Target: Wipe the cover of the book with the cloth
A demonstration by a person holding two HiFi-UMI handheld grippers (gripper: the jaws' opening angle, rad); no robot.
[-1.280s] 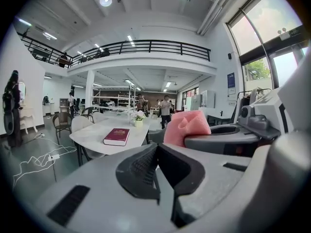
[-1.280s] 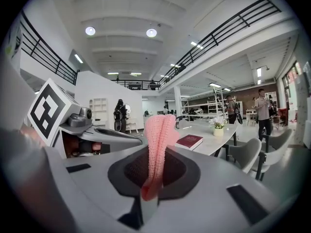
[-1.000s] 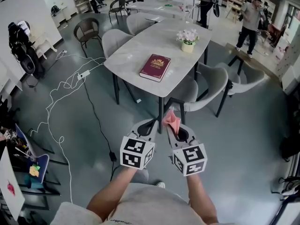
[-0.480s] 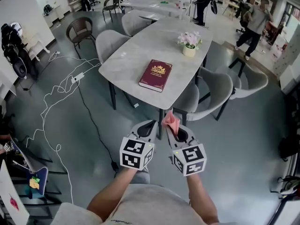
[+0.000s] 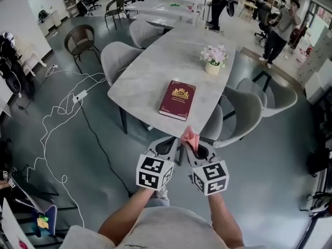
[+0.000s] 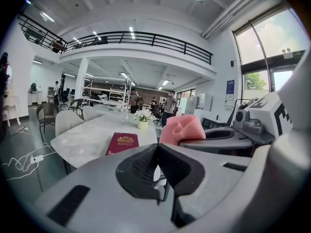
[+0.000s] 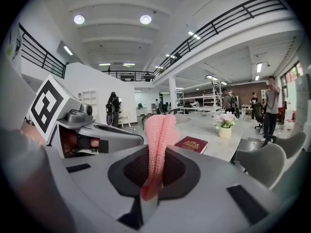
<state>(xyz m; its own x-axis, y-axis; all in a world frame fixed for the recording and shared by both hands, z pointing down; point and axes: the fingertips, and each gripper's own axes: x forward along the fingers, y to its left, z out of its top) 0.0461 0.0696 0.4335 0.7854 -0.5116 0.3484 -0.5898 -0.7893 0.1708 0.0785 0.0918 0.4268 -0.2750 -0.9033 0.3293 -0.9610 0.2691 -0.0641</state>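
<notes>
A dark red book (image 5: pixel 177 99) with a gold emblem lies flat near the front corner of a grey marble table (image 5: pixel 150 61); it also shows in the left gripper view (image 6: pixel 122 143) and the right gripper view (image 7: pixel 192 143). My right gripper (image 5: pixel 189 142) is shut on a pink cloth (image 5: pixel 190 136), which stands up folded between its jaws (image 7: pixel 156 144). My left gripper (image 5: pixel 167 145) is shut with nothing in it, close beside the right one. Both grippers hang in the air short of the table's near edge.
A small pot of pale flowers (image 5: pixel 214 56) stands on the table behind the book. Grey chairs (image 5: pixel 243 113) ring the table. White cables (image 5: pixel 62 108) trail over the floor at left. People (image 5: pixel 280 22) stand far back at right.
The table and book have come nearer and lower in the head view as I walk toward them. Both grippers keep the same pose, cloth still held.
</notes>
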